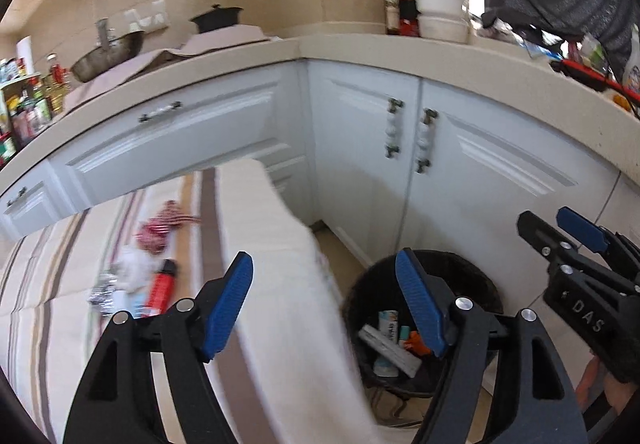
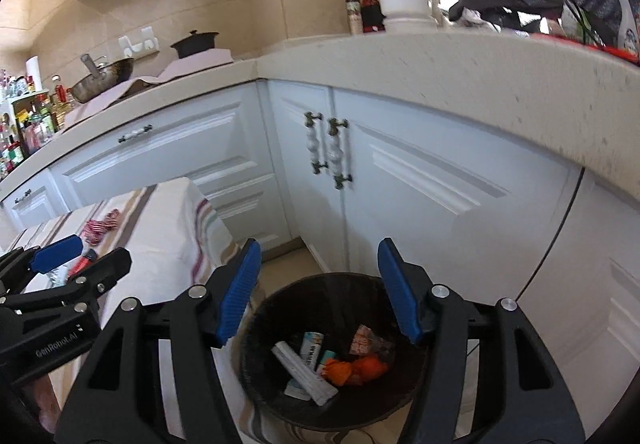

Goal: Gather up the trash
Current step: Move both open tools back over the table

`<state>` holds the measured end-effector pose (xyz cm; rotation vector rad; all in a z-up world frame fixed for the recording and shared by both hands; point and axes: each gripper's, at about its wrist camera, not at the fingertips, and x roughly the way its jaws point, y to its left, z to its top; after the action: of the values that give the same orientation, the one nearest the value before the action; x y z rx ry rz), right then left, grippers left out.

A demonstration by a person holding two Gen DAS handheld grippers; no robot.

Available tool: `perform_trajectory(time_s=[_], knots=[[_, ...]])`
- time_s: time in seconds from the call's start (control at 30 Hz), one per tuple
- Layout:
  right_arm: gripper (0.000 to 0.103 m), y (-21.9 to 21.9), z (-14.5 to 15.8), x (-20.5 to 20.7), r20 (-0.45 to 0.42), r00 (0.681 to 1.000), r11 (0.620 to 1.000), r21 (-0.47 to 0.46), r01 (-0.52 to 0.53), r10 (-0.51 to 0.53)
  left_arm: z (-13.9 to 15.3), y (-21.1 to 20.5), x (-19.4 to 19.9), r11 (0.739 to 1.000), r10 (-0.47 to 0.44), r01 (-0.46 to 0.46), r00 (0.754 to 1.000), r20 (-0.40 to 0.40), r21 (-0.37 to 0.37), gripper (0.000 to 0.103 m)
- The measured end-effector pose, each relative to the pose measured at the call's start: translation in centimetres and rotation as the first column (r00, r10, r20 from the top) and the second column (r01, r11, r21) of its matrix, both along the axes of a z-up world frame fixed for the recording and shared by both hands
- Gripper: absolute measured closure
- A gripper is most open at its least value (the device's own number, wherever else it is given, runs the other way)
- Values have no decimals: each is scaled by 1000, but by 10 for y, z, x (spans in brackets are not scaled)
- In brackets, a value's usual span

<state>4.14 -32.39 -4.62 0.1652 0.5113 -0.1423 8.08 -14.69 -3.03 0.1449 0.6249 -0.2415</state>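
Two tongs [image 2: 318,290] [image 1: 326,304] agape, one bin [image 2: 280,296]

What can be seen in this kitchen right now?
Bin: one, black, on the floor by the cabinets, holding wrappers, a white box and orange scraps.
Table: one, striped cloth, left of the bin.
Litter on table: red tube, red-and-white wrapper, white and silver scraps; count unclear.
Cabinets: white, under a beige counter.
Wok: one, dark, on the counter.
Black pot: one, behind it.
White bowls: stacked, counter corner.
Left hand-held gripper: open, empty.
Right hand-held gripper: open, empty, above the bin.
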Motion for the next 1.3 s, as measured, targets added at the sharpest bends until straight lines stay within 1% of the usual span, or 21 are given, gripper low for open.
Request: perform_trajectory(time_s=[0.2,0.37,0.63,0.73,1.07,1.3], knots=[[44,43,14,-3,22,997,998,-12,-68,68,11,47,-10,996,85,-85,996,39,-1,29],[44,83,20,0,26,990,990,-25,-141,142,14,91,-16,986,168,-169,984,52,3,28],[44,140,23,2,24,970,970,-44,-240,241,15,152,-25,957,290,-291,954,71,7,27],[44,162,23,4,16,960,959,-52,-279,280,13,171,-26,945,327,-328,943,66,6,27],[44,210,14,10,-20,932,929,-68,-363,362,-2,221,-27,903,430,-430,902,38,8,27],[44,237,1,21,-68,913,911,-70,-406,402,-12,238,-26,889,458,-458,889,12,10,27]])
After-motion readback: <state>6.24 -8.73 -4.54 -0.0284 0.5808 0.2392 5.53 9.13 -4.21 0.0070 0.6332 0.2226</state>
